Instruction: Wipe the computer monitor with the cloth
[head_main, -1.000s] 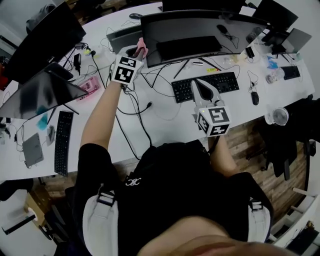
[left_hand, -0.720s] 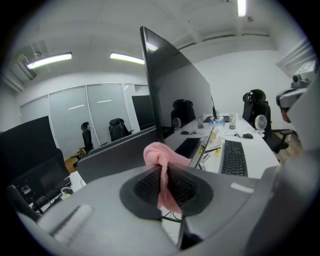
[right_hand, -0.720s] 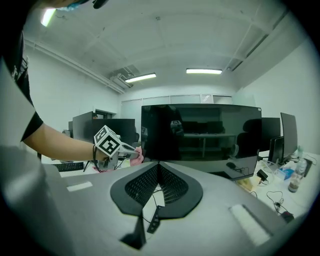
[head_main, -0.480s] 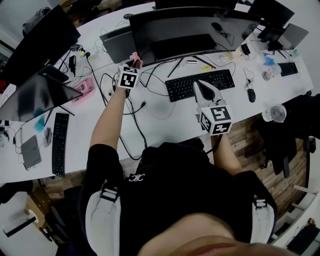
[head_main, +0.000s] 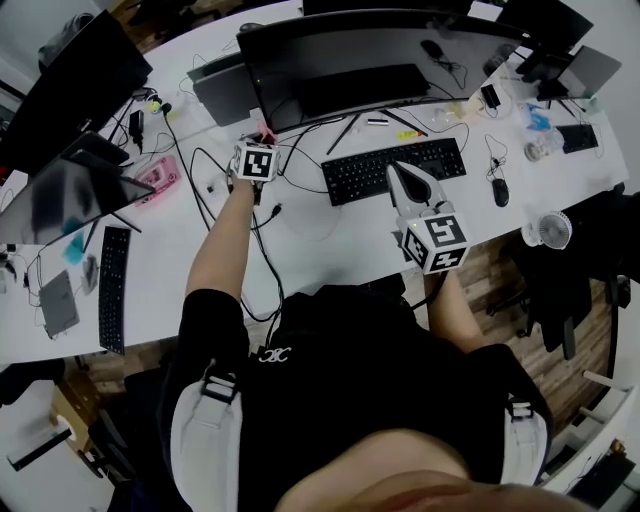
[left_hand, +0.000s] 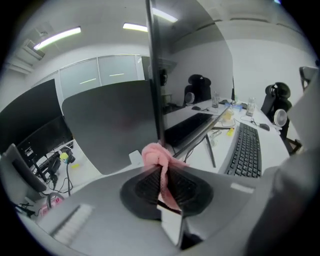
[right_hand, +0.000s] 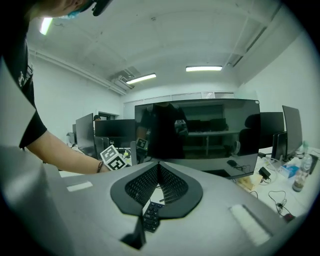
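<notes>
While the left tool (left_hand: 162, 175) clenches the pink cloth (left_hand: 156, 154) just beside the monitor's (head_main: 380, 45) left edge, the right tool (right_hand: 159, 172) hovers closed and empty, so wiping looks unfinished.

Monitor (head_main: 370, 55) edge stood just ahead of the left gripper (head_main: 263, 137) fingertips, cables (head_main: 262, 215) tangled beneath, keyboard (head_main: 355, 178) lay under the right gripper (head_main: 398, 170) tips, bare desk (head_main: 330, 235) nearer.
</notes>
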